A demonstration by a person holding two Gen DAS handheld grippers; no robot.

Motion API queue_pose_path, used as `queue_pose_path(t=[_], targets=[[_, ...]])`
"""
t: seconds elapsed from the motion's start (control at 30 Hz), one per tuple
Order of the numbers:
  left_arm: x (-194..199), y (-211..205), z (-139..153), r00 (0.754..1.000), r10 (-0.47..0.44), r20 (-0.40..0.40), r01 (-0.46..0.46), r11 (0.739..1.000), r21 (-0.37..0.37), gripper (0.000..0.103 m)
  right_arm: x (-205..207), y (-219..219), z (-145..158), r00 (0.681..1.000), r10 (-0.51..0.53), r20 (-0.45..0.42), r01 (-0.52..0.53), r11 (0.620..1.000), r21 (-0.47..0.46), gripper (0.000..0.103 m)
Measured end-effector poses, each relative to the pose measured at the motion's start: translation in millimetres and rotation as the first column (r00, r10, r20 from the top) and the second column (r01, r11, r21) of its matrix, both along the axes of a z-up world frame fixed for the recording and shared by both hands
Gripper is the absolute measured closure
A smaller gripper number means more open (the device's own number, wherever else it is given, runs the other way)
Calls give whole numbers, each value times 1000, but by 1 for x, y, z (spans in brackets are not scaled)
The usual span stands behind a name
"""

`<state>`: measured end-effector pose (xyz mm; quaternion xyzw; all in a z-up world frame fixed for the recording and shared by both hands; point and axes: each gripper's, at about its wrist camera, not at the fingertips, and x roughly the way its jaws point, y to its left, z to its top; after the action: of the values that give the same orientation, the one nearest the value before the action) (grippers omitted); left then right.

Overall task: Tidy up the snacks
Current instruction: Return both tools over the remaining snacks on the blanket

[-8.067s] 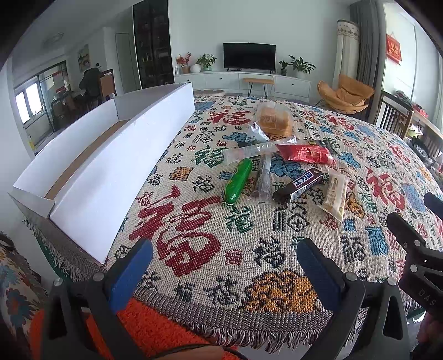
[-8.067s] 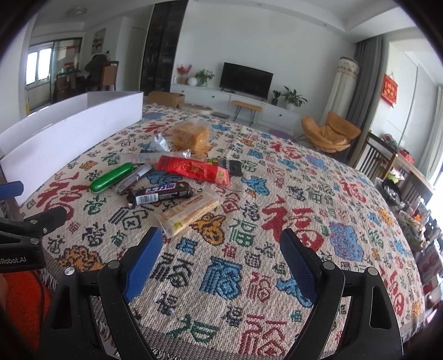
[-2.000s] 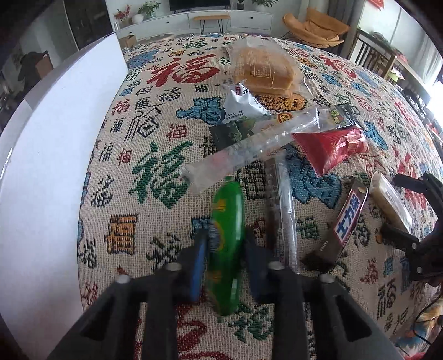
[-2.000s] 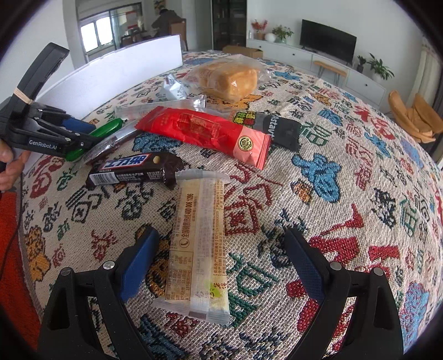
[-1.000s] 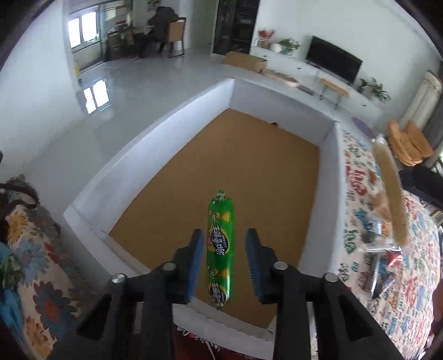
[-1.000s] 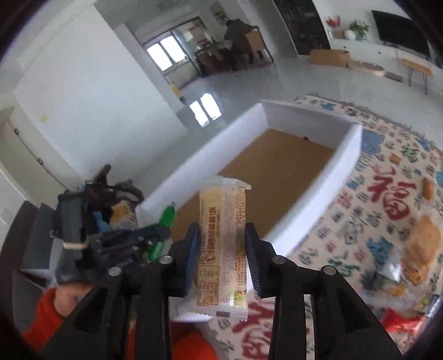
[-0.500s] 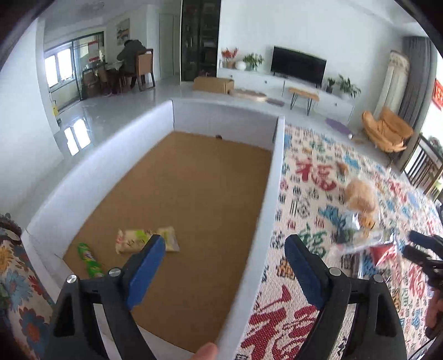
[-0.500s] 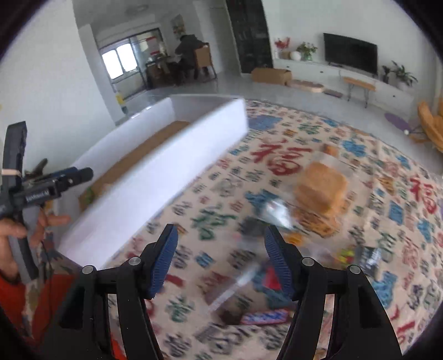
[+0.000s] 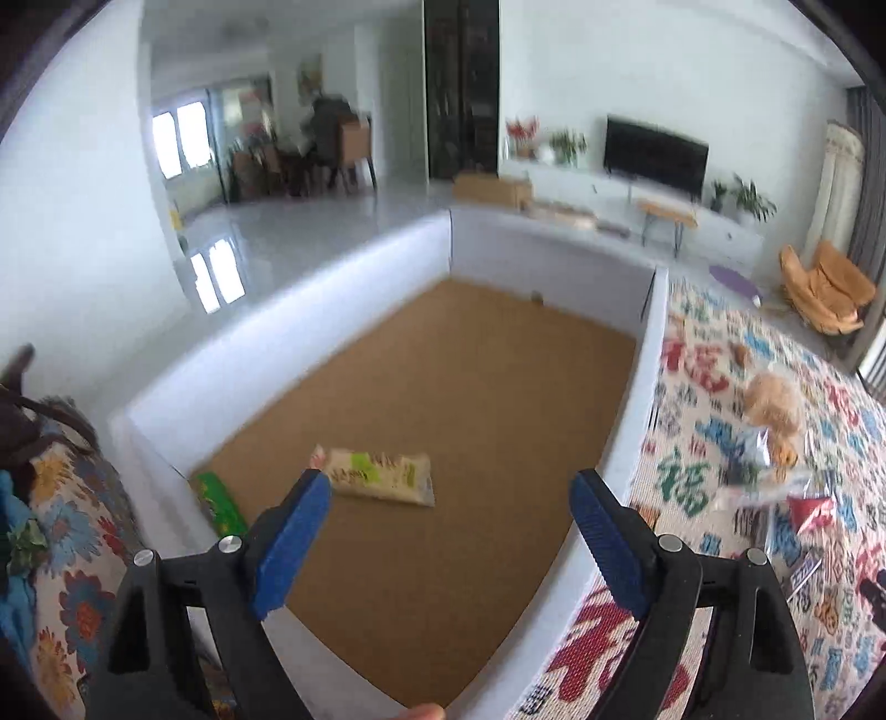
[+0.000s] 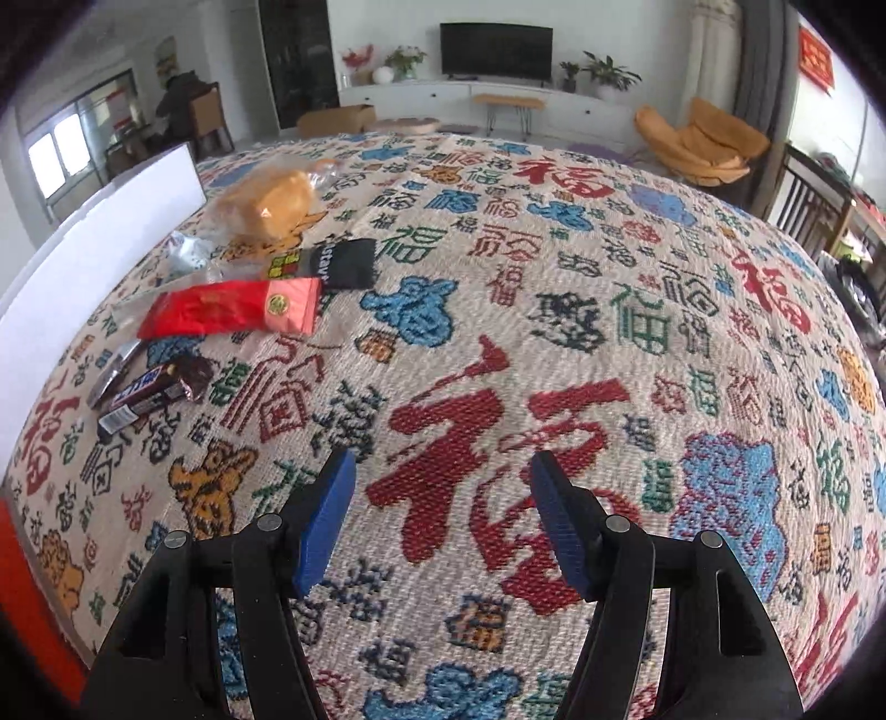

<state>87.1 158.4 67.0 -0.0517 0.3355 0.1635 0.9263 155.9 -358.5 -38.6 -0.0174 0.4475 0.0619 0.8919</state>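
we see left gripper (image 9: 448, 515) spread wide, empty, above white box (image 9: 631, 410); green sausage (image 9: 220, 501) and yellow wafer pack (image 9: 376, 473) lie inside. right gripper (image 10: 443, 504) spread, empty, over tablecloth (image 10: 554, 310); chocolate bar (image 10: 149, 396) and red packet (image 10: 232, 307) there.

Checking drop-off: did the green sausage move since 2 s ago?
Yes. The green sausage went from the tablecloth into the white box, now lying at its near-left wall.

Patterned tablecloth (image 10: 554, 310), black television (image 10: 495, 49), orange armchair (image 10: 700, 141), cardboard carton (image 10: 335, 119)

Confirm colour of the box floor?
Tan-brown, like cork or cardboard; the box has white walls. Clearest in the left wrist view.
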Motion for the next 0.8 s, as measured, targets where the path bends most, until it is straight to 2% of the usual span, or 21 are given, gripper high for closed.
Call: queue_pose_path(t=[0.07,0.1,0.13,0.2,0.27,0.37,0.47,0.53,0.6,0.73,0.77,0.8], targets=[[-21,-23,19,995,-35,92,32,999,32,11,0,15,-4,999,33,2,-33,999,-20,35],[-32,-34,28,990,-69,127,67,998,18,4,1,21,-5,999,46,7,-45,998,-33,35],[-41,-44,34,982,-101,157,105,994,-15,0,-1,26,-5,998,55,11,-54,998,-44,35],[-54,-64,37,971,-162,178,180,980,-89,0,0,30,-9,998,63,11,-62,996,-65,34],[-57,-85,29,961,-237,144,257,955,-146,0,1,29,-13,998,58,5,-57,995,-81,34],[-53,-124,0,931,-362,52,365,908,-206,0,-1,23,-19,999,39,19,-37,997,-74,26],[-39,-163,-36,876,-478,-67,450,859,-246,0,-4,21,-20,999,31,34,-29,998,-59,25],[-31,-187,-55,842,-524,-131,483,839,-252,0,-3,21,-20,999,25,32,-23,998,-62,22],[-22,-200,-70,830,-532,-168,489,839,-239,0,-2,18,-21,1000,19,24,-18,999,-46,20],[-18,-200,-96,864,-467,-187,445,883,-149,0,-1,15,-22,1000,14,18,-13,999,-31,19],[-15,-195,-105,870,-446,-209,424,894,-145,0,-1,16,-22,1000,13,19,-13,999,-33,19],[-12,-190,-114,868,-433,-243,401,900,-172,0,-1,15,-22,1000,13,19,-12,999,-32,18]])
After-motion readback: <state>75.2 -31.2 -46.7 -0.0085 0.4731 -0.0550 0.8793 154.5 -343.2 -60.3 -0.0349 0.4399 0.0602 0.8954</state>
